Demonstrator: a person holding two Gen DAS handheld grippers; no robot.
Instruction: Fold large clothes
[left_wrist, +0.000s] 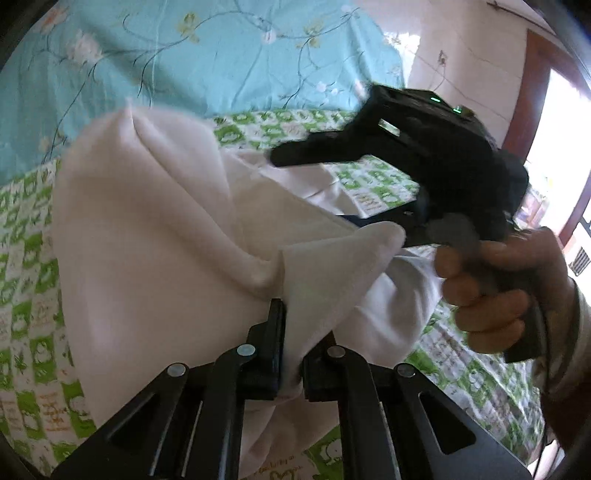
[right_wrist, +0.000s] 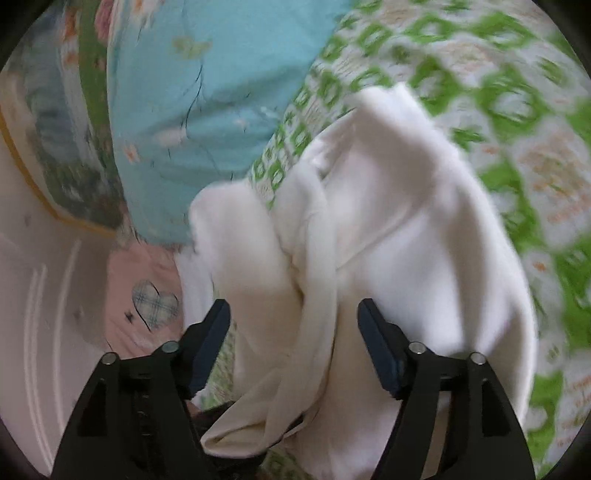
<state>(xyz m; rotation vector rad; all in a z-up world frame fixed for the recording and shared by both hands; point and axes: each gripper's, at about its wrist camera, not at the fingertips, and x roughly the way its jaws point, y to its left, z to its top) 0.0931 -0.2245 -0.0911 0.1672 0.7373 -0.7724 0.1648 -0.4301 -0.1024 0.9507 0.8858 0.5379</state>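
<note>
Two grippers mid-fold: my left gripper (left_wrist: 291, 347) pinches the white garment (left_wrist: 155, 236); right gripper (right_wrist: 293, 343) released, fingers apart. Next, regrip.

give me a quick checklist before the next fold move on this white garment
1. Left gripper clamped on the white garment: ok, cloth is pinched between its shut fingers.
2. Right gripper free of the cloth: ok, jaws stand wide, fabric only hangs between them.
3. Right gripper clear of the left one's path: cannot tell, it sits close beside the lifted fold.
4. Garment spread flat: not ok, it is bunched and draped in folds.
5. Green patterned sheet bare for laying down: ok on the side that shows.
6. Blue floral bedding away from the garment: ok.
</note>
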